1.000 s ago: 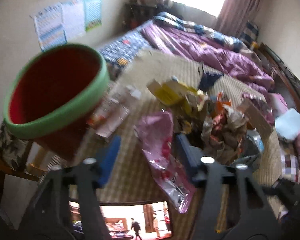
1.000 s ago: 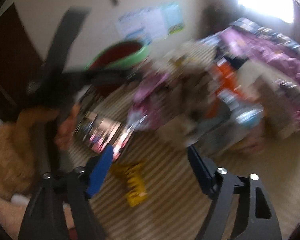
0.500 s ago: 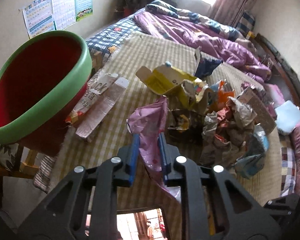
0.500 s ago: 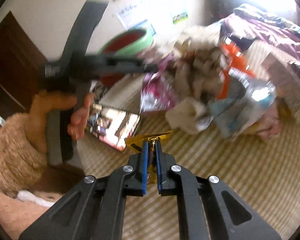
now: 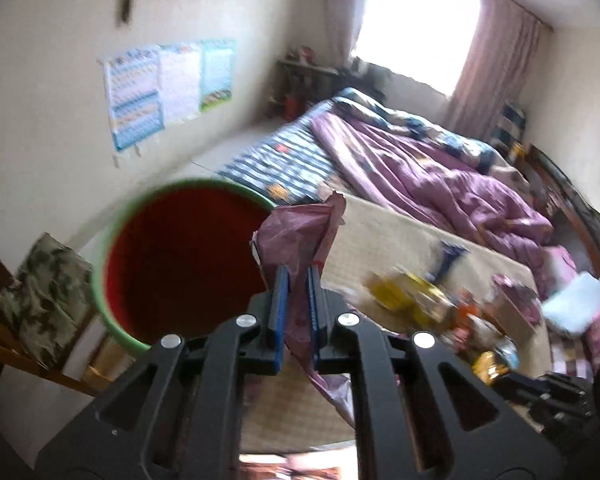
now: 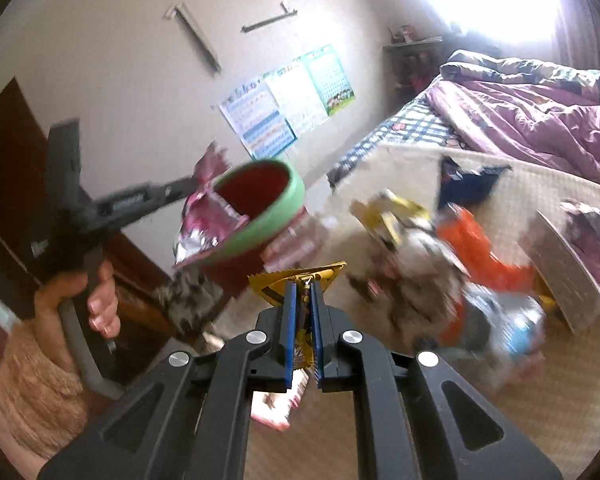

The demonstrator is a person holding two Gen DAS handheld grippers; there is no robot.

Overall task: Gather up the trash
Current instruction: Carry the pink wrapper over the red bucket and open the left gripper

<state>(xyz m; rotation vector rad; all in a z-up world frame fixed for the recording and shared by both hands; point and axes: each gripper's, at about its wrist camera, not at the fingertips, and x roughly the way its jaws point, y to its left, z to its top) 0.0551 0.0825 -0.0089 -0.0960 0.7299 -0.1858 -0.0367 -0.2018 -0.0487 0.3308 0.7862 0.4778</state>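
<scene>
Pale walls with posters point(image 5: 168, 92), bright curtained window point(image 5: 416, 28), bed with purple quilt point(image 5: 440, 184).

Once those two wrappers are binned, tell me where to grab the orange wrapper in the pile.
Probably take the orange wrapper by its upper end, coming from above on the near side. That end lies on top of the trash pile, while its lower part is buried among crumpled paper. The view is blurred, so the exact edges are unclear.

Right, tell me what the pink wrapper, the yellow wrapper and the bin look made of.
Pink wrapper: thin plastic film, probably foil-lined; it crumples, and its inside shines silver in the right wrist view.
Yellow wrapper: glossy printed film with a zigzag-cut edge.
Bin: looks like moulded plastic, red with a smooth green rim.
</scene>
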